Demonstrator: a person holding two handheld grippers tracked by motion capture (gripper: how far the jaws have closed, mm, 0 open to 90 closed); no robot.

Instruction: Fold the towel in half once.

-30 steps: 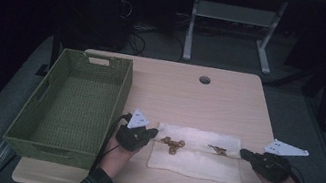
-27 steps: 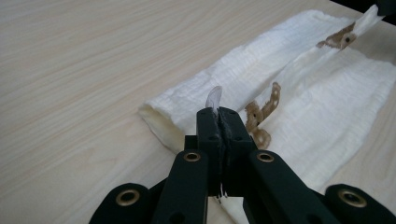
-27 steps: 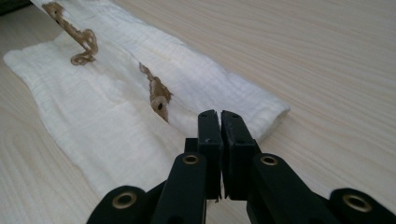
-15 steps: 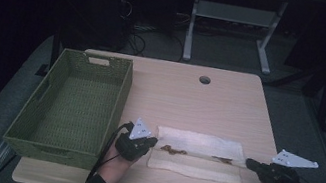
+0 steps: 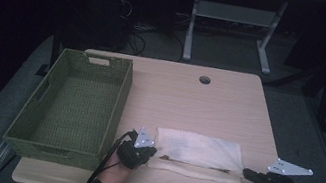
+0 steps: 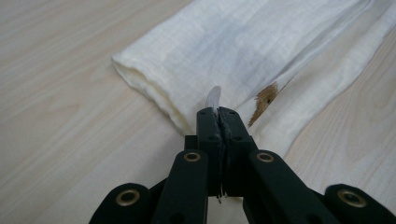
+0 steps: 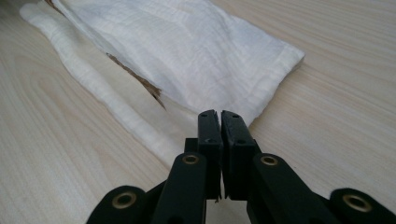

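Basket first: green woven one with cut-out handles, parked on the left side of the table, and the part of its inside I could see had nothing in it. The cloth wasn't in it, it lay flat on the wood near the front edge, just right of the basket, folded lengthwise with a brown stain showing along the fold. The left gripper was at the cloth's left end, jaws clamped together with a little tuft of the white fabric poking up between the tips, so it was pinching the cloth. The right gripper sat at the right end, jaws also closed, tips right at the cloth's corner; looked like it was nipping the edge there too.
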